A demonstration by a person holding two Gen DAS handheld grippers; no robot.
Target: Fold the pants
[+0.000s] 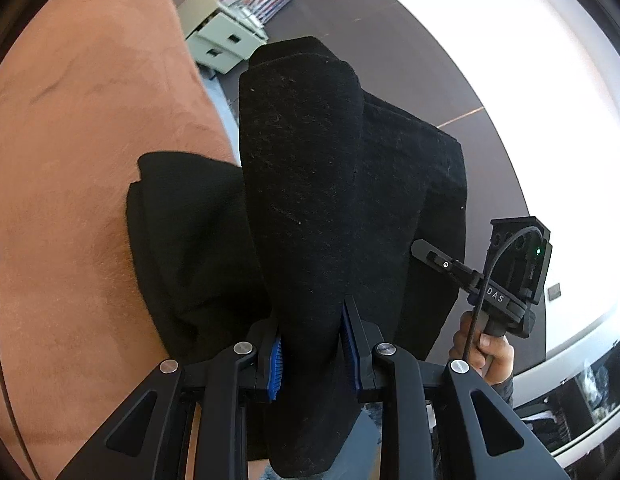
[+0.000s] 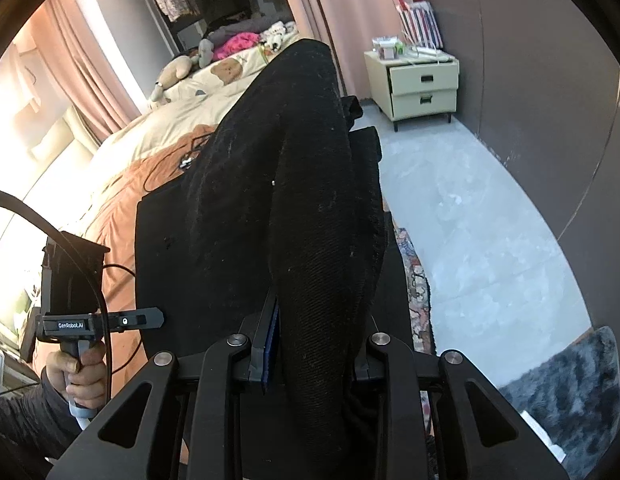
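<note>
A wide bed under a rust-orange fleece blanket (image 1: pixel 82 168) fills the left of the scene. The black coarse-weave pants (image 1: pixel 310 184) lie partly on its near edge, with thick folds lifted off it. The left gripper (image 1: pixel 313 354) pinches one bunched fold between its blue pads; the right gripper (image 2: pixel 316 350) clamps another. Far right stands a pale-green two-drawer nightstand (image 2: pixel 424 90).

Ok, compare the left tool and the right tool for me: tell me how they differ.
The left tool shows blue pads on both fingers; the right tool shows blue on one side only, its other finger buried in cloth. The left tool works over the orange blanket, the right tool nearer the grey floor. Both are clamped on the black pants.
</note>
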